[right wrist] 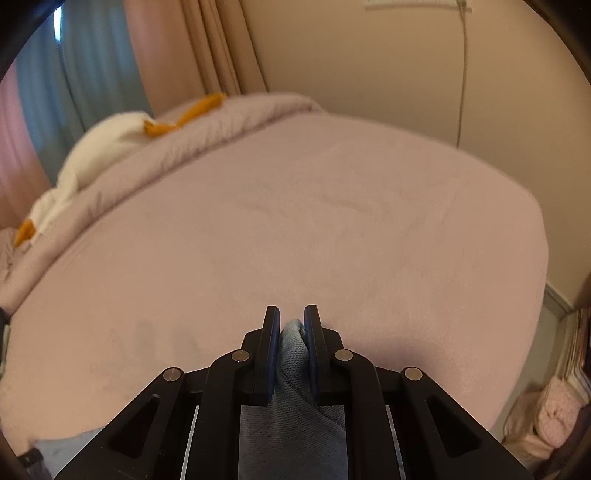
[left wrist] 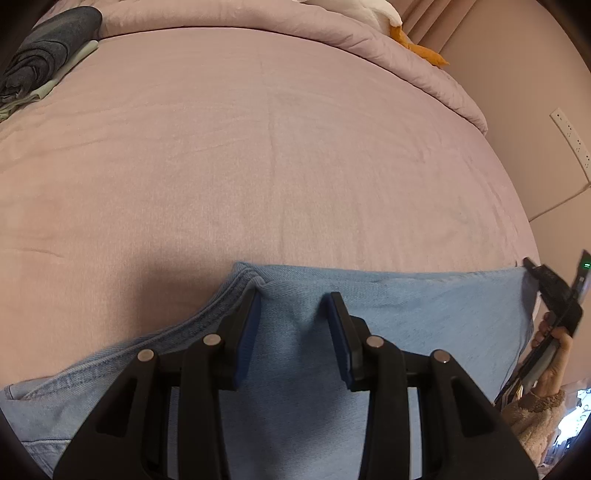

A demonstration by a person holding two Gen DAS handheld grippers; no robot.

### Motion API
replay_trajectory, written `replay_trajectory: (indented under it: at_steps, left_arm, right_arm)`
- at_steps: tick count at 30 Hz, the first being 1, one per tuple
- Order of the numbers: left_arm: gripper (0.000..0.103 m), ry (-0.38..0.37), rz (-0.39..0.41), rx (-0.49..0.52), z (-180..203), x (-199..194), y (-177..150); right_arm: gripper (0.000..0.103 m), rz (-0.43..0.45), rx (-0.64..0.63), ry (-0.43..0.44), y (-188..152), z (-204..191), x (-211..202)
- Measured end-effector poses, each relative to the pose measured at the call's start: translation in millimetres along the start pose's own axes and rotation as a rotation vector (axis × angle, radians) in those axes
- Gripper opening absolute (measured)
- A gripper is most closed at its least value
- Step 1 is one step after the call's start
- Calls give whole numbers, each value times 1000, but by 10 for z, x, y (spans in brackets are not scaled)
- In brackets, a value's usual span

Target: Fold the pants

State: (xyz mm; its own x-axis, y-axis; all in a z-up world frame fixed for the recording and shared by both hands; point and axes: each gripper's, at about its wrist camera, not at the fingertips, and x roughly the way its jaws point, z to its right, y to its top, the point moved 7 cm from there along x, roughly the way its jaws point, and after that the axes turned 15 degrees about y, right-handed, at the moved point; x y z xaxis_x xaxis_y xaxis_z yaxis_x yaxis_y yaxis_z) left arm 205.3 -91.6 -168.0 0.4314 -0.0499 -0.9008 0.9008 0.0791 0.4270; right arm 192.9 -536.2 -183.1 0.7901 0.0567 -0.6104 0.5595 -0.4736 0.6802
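Left wrist view looks down on a big bed (left wrist: 258,166) with a soft pink sheet. The sheet is mostly smooth, with a few faint lines in it. Light blue pants (left wrist: 406,317) lie across the near side of the bed. The left gripper (left wrist: 293,306) sits over them with its two blue pads spread apart, and blue cloth shows in the gap between them. I cannot tell if the pads touch the cloth. A seam edge of the pants bunches up just beside the left pad. At the far end of the bed lies a puffy pink blanket (left wrist: 406,59). A white and orange stuffed toy (left wrist: 402,26) rests on it. Some dark gray folded clothes (left wrist: 40,55) sit at the far left corner. On the right, a hand (left wrist: 554,354) holds the other tool near the end of the pants, and a white power strip (left wrist: 570,136) hangs on the wall.

Right wrist view shows the right gripper (right wrist: 291,325) squeezed tight on a fold of the pants (right wrist: 291,406). Past the bed are a tan wall (right wrist: 369,55), a thin cord (right wrist: 463,74) hanging down it, and pink curtains (right wrist: 166,48).
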Motion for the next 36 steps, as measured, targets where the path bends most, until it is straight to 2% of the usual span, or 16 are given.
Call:
replay_trajectory:
  at_steps: [2, 9, 11, 13, 15, 17, 18, 19, 20, 23, 26, 28, 31, 32, 34, 36]
  left_arm:
    - [37, 0, 3, 0, -1, -1, -1]
    - [39, 41, 34, 21, 38, -8, -5]
    - [39, 65, 36, 37, 56, -25, -10]
    - [40, 87, 24, 30, 42, -58, -18]
    - [40, 91, 16, 14, 35, -149, -50]
    - [45, 39, 38, 18, 84, -314, -129]
    - [55, 13, 55, 22, 113, -398, -182]
    - [67, -15, 72, 25, 149, -481, -249]
    - [69, -48, 81, 37, 202, -550, -338]
    - [68, -132, 25, 83, 381, -594, -623]
    - [67, -188, -21, 145, 551, -565, -843]
    - [67, -170, -43, 171, 603, -483, -934]
    - [66, -150, -52, 150, 558, -352, -980]
    - [67, -153, -47, 149, 550, -356, -985]
    - [68, -151, -46, 161, 543, -354, -995]
    - [68, -146, -45, 168, 543, -343, -984]
  right_arm:
    - [12, -55, 32, -14, -94, 94, 196]
    - [13, -75, 14, -17, -96, 133, 263]
    - [21, -84, -11, -14, -79, 102, 194]
    - [53, -75, 22, -12, -44, 113, -18]
    - [68, -9, 56, 18, -38, 139, -335]
    - [74, 47, 131, 27, -83, 270, -703]
    - [74, 60, 171, 34, -135, 329, -818]
    - [74, 66, 208, 58, -210, 381, -916]
    - [74, 65, 246, 100, -319, 433, -990]
    - [74, 43, 324, 160, -607, 540, -1034]
    - [70, 39, 327, 103, -752, 597, -1001]
    - [50, 34, 312, 95, -732, 568, -952]
    - [49, 38, 285, 123, -653, 547, -860]
    - [46, 26, 277, 95, -674, 601, -855]
    - [15, -29, 270, 37, -722, 669, -739]
    - [13, 2, 272, 38, -724, 661, -803]
